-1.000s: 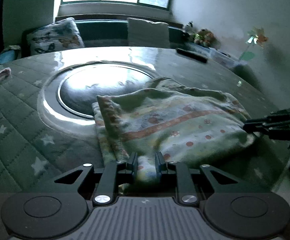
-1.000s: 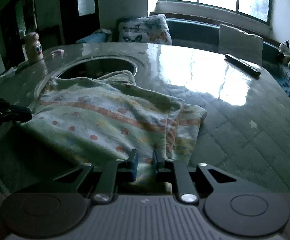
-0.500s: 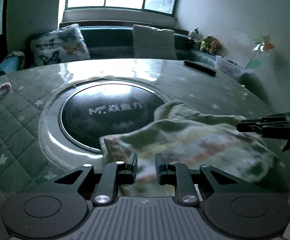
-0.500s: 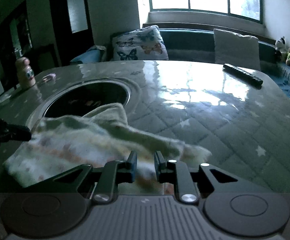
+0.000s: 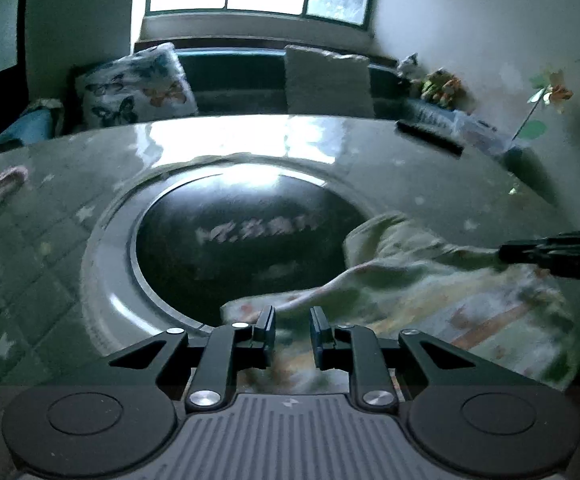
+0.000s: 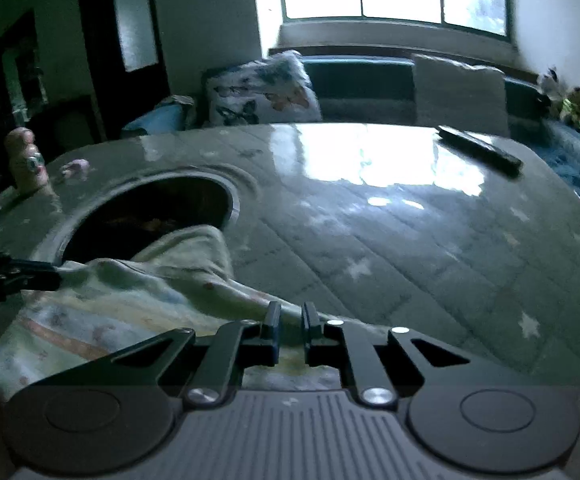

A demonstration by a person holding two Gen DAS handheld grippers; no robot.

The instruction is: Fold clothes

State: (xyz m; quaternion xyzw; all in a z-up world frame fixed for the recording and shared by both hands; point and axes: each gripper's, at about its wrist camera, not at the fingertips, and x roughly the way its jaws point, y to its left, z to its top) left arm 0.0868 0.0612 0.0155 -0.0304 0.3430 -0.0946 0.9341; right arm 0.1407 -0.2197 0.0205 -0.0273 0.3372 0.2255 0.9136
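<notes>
A pale green patterned garment (image 5: 450, 296) with an orange stripe is stretched between my two grippers above the near edge of the table. My left gripper (image 5: 292, 330) is shut on one near corner of it. My right gripper (image 6: 290, 328) is shut on the other near corner of the garment (image 6: 122, 300). The right gripper's black fingers (image 5: 550, 250) show at the right of the left wrist view; the left gripper's fingers (image 6: 14, 276) show at the left of the right wrist view. The garment's far part droops toward the table.
The round table (image 6: 410, 240) has a quilted star-pattern cover and a round black inset (image 5: 246, 240) with a metal ring. A remote control (image 6: 478, 152) lies far right. A small figurine (image 6: 26, 160) and a pink item (image 5: 6, 182) sit far left. A cushioned bench (image 5: 226, 80) runs beyond.
Both grippers have pulled the garment toward me and up off the table. The black inset, partly covered a second ago, now shows almost fully.
</notes>
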